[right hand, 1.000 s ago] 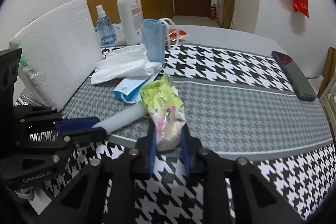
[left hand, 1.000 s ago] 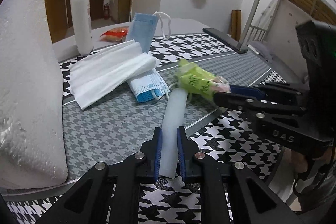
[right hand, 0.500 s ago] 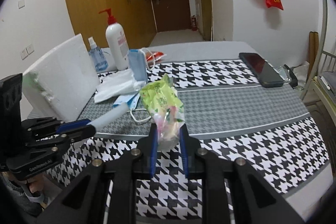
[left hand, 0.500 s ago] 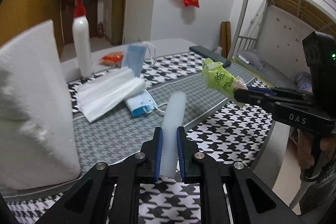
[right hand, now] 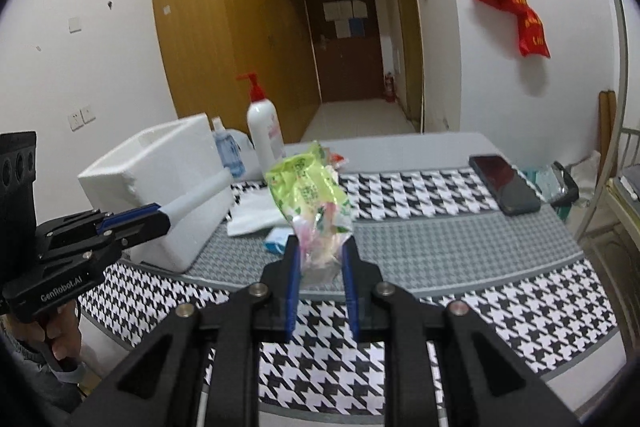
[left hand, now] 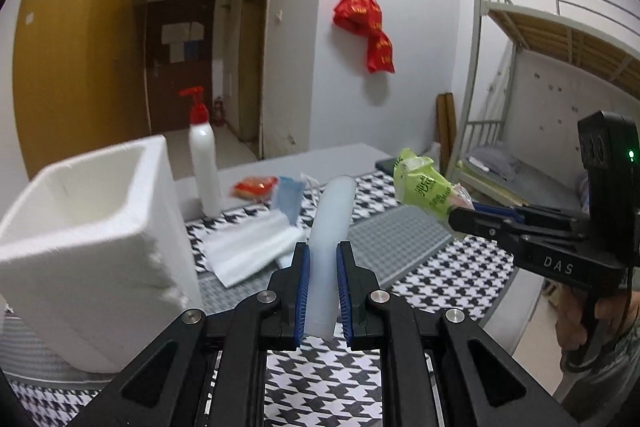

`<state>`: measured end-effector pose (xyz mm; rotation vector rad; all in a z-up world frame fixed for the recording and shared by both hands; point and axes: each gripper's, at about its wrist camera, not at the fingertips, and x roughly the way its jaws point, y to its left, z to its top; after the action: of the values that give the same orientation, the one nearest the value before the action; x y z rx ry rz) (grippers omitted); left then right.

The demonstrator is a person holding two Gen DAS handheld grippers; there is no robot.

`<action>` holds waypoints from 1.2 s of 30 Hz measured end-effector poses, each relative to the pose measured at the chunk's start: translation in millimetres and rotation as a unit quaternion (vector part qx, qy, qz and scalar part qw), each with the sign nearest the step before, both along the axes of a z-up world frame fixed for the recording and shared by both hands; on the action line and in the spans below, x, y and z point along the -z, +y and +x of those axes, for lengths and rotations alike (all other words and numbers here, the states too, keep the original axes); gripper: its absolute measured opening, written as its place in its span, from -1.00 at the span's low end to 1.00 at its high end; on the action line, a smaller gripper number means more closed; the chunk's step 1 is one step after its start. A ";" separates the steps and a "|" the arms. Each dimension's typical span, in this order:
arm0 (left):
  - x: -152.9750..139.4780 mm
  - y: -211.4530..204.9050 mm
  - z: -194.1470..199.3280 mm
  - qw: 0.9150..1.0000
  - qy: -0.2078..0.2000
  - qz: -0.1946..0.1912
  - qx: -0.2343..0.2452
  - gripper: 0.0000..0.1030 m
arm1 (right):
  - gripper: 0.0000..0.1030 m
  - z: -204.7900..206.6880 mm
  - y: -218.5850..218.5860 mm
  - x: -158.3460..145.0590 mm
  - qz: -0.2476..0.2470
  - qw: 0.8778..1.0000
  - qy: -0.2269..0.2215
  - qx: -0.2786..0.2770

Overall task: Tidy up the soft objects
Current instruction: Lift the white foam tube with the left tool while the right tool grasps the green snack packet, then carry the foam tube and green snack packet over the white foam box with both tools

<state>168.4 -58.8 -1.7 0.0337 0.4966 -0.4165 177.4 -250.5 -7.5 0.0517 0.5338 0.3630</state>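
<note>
My left gripper (left hand: 322,255) is shut on a pale white foam tube (left hand: 331,219) and holds it up above the table; the tube also shows in the right wrist view (right hand: 200,195). My right gripper (right hand: 319,251) is shut on a green snack packet (right hand: 308,195), lifted above the table; the packet also shows in the left wrist view (left hand: 426,189). An open white foam box (left hand: 92,227) stands at the left, also seen in the right wrist view (right hand: 160,179). White tissues (left hand: 248,247) and blue face masks (left hand: 289,197) lie on the table.
A white pump bottle (left hand: 204,155) with a red top and a red packet (left hand: 254,185) stand at the back. A small spray bottle (right hand: 226,151) is behind the box. A black phone (right hand: 503,183) lies at the right. The table has a houndstooth cloth (right hand: 440,247).
Both grippers have risen from the table, lifting the foam tube and the green packet with them. The foam box's open top now shows.
</note>
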 end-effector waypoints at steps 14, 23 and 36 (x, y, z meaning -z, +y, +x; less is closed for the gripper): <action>-34.5 23.7 -4.2 0.998 -0.053 0.011 -0.038 -0.71 | -0.55 1.5 27.2 -31.5 0.008 0.998 -0.050 -0.031; -47.6 55.0 -2.7 0.996 -0.063 -0.003 -0.071 -0.71 | -0.55 -0.4 48.2 -50.2 0.018 0.995 -0.083 -0.061; -60.1 97.7 -6.7 0.987 -0.086 0.009 -0.134 -0.71 | -0.55 9.6 91.1 -52.3 0.024 0.990 -0.089 -0.105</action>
<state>161.7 38.9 58.4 0.0205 0.3290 -0.1442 187.0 -159.4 44.8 0.0088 0.3543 0.5814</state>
